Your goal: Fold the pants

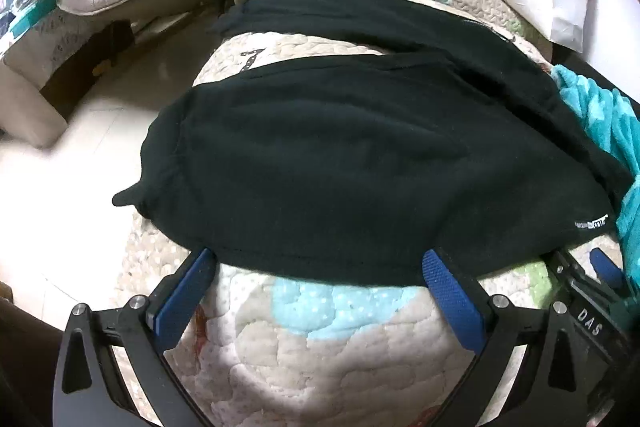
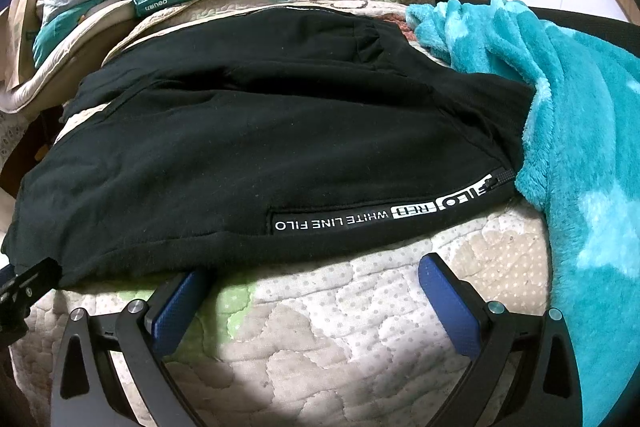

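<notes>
Because both the left tongs point(image 1: 320, 267) and right tongs point(image 2: 312, 275) stand released at the near hem of the black fleece pants point(image 1: 340, 155), a shallow closure may pinch the quilted pastel bedcover point(image 1: 304, 339) instead.

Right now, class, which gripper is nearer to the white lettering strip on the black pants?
Right. The right gripper sits just below the lettering strip, fingers open at the hem. The left gripper is further left along that hem of the pants.

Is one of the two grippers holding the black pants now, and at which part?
Nothing is held. The left gripper and the right gripper are both open at the near edge of the black pants.
</notes>
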A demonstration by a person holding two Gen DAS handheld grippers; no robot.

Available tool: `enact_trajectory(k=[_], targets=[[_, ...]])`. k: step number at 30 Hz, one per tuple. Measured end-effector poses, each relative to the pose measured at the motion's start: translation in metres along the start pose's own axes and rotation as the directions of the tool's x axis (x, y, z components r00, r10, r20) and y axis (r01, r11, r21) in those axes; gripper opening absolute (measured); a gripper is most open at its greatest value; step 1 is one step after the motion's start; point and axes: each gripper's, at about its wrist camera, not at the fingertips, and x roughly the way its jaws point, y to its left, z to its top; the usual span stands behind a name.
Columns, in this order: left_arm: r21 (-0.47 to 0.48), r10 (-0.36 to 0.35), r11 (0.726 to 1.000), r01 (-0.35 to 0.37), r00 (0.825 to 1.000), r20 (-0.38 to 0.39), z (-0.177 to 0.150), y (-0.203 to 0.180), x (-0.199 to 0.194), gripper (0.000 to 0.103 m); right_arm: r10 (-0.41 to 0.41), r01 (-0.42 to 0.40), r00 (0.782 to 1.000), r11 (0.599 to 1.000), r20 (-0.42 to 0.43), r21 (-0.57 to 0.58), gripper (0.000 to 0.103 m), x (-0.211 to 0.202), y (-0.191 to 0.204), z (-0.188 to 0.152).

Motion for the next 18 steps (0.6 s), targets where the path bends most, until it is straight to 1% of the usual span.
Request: enact_trajectory(k=[2,4,6,9,11,12,14,16,18], targets=[[-0.007,0.008,1.000,-0.008,1.000,0.006,-0.003,0.000,-0.002,0.103,-0.002,0.002,1.000,1.000,0.003,0.003,0.103,0.001,0.001,0.000],[-0.016,0.030,0.999,-0.030,1.000,0.005,-0.005,-0.002,-0.003,0.103,-0.003,0.003,1.000,1.000,0.007,0.006,0.103,0.001,0.002,-0.001],[-0.014,0.037,0.999,-0.037,0.999,-0.015,-0.004,-0.002,-0.003,0.103,-0.006,0.006,1.000,1.000,0.005,0.007,0.103,0.001,0.003,-0.001],[-0.019,0.003,1.000,-0.004,0.999,-0.053,0.000,0.003,-0.003,0.103,-0.017,0.017,1.000,1.000,-0.004,0.007,0.103,0.005,0.005,0.005],[0.017,-0.011,1.000,0.013,0.996,-0.087,-0.001,0.006,-0.004,0.103,-0.040,0.040,0.999,0.999,-0.004,0.003,0.103,0.006,0.008,0.007],[0.031,-0.021,0.999,0.024,0.996,-0.090,-0.001,0.007,-0.004,0.103,-0.052,0.052,0.999,0.999,-0.002,-0.004,0.103,0.007,0.010,0.007],[0.044,-0.029,0.998,0.033,0.996,-0.084,-0.004,0.009,-0.005,0.103,-0.071,0.071,0.997,0.997,0.006,-0.014,0.103,0.005,0.013,0.007],[0.043,-0.031,0.998,0.035,0.997,-0.077,-0.007,0.010,-0.006,0.103,-0.127,0.129,0.991,0.991,0.035,-0.040,0.103,0.000,0.021,0.004],[0.044,-0.028,0.999,0.031,0.997,-0.074,-0.008,0.009,-0.006,0.103,-0.153,0.156,0.987,0.986,0.045,-0.060,0.103,-0.001,0.024,0.003]])
